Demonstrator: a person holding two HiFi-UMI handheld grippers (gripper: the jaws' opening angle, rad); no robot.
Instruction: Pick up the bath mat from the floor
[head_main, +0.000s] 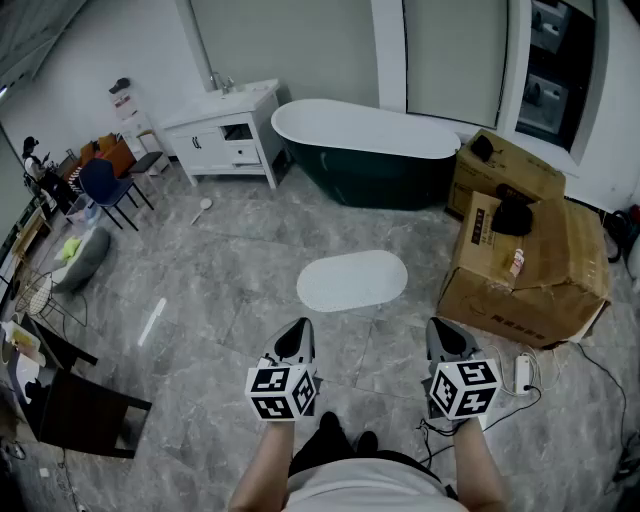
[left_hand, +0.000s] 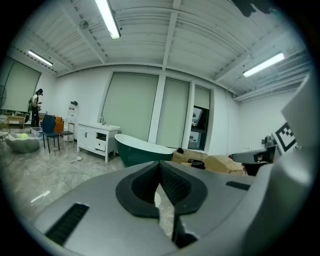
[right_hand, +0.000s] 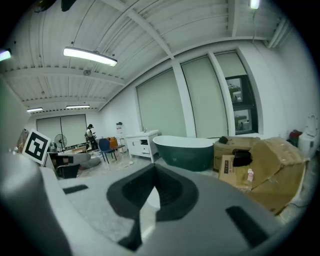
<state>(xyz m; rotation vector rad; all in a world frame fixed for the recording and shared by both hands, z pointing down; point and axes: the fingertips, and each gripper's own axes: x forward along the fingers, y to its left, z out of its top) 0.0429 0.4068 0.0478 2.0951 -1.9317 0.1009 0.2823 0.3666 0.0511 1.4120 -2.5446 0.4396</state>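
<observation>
A white oval bath mat (head_main: 352, 280) lies flat on the grey marble floor, in front of the bathtub. My left gripper (head_main: 297, 332) hangs shut and empty just short of the mat's near left edge. My right gripper (head_main: 441, 330) is level with it, also shut and empty, to the right of the mat's near end. In the left gripper view the left gripper (left_hand: 160, 168) has its jaws together, and a sliver of the pale mat (left_hand: 158, 199) shows below the tips. The right gripper (right_hand: 154, 171) likewise shows its jaws together, with the mat (right_hand: 152, 198) beyond.
A dark green bathtub (head_main: 365, 150) and a white vanity (head_main: 225, 130) stand at the back. Cardboard boxes (head_main: 530, 260) crowd the right side, with a power strip (head_main: 522, 372) and cables on the floor beside them. Chairs (head_main: 110, 185) and a black table (head_main: 80, 410) stand on the left.
</observation>
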